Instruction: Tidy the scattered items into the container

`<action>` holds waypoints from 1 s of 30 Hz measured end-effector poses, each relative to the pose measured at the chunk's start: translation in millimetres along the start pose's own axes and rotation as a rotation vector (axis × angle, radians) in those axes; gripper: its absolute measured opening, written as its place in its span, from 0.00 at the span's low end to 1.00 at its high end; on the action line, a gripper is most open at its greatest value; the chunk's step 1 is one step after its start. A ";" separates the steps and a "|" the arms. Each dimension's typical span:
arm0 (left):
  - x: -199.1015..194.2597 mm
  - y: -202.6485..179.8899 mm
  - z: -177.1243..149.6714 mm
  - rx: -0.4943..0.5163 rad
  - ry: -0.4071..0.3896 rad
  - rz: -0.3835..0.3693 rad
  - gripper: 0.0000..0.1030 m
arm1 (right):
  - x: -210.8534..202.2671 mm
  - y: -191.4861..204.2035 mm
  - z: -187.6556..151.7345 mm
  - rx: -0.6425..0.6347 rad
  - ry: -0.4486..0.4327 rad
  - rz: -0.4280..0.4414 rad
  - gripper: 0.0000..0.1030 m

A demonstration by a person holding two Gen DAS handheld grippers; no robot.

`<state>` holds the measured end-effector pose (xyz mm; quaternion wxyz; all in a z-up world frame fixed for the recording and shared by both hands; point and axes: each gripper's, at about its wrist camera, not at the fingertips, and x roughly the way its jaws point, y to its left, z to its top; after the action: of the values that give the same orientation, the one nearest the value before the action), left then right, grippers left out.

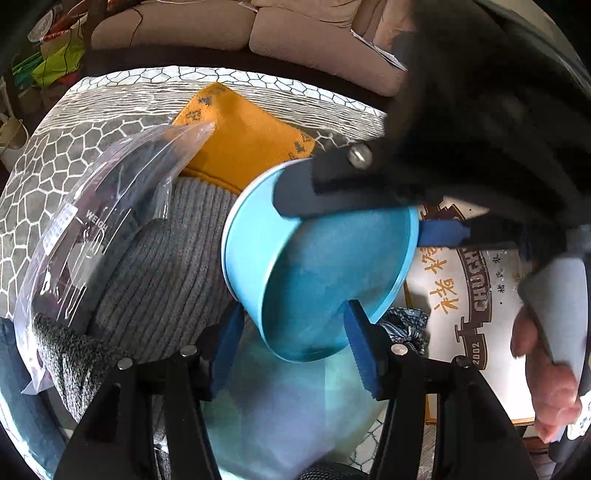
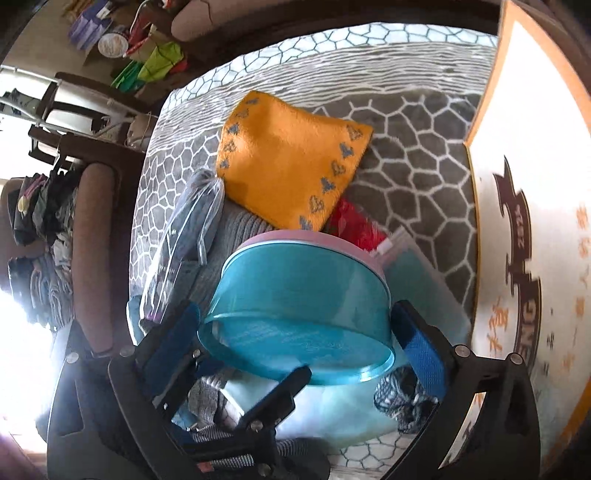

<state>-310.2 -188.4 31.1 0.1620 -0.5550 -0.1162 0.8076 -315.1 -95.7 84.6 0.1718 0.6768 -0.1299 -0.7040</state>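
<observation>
A light blue plastic bowl [image 1: 325, 266] [image 2: 299, 310] hangs tilted over a pile of soft things. My left gripper [image 1: 295, 350] [image 2: 247, 373] is shut on the bowl's lower part, one blue pad on each side. My right gripper [image 1: 369, 214] [image 2: 297, 343] stands open wide around the bowl's rim, pads clear of it. A pink rim [image 2: 295, 236] shows behind the bowl. Below lies a pale translucent container [image 2: 417, 280] [image 1: 273, 413], partly hidden. An orange cloth [image 1: 243, 140] [image 2: 291, 158], a grey knit [image 1: 166, 266] and a clear zip bag [image 1: 96, 221] [image 2: 184, 236] lie beside the bowl.
A white printed cardboard box [image 1: 461, 295] [image 2: 517, 206] stands close on the right. A red item [image 2: 354, 225] and a black-and-white patterned cloth [image 2: 399, 402] lie near the bowl. All rests on a grey honeycomb-patterned cover [image 2: 417, 158]. A beige sofa [image 1: 221, 26] lies behind. A hand [image 1: 546, 387] holds the right gripper.
</observation>
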 end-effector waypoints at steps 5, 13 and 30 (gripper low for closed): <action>-6.0 -2.3 2.1 0.017 -0.017 0.027 0.55 | -10.0 3.2 -14.0 0.010 -0.019 0.029 1.00; -37.8 -9.5 3.8 0.057 -0.081 0.054 0.55 | -56.6 18.6 -37.3 -0.007 -0.070 0.115 0.95; -168.5 -103.8 -128.8 0.212 -0.208 0.128 0.55 | -178.3 22.4 -184.3 -0.045 -0.190 0.223 0.96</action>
<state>-120.3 -157.7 168.0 0.1549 -0.4546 -0.0110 0.8771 -125.3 -32.5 246.5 0.2511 0.5843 -0.2042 -0.7442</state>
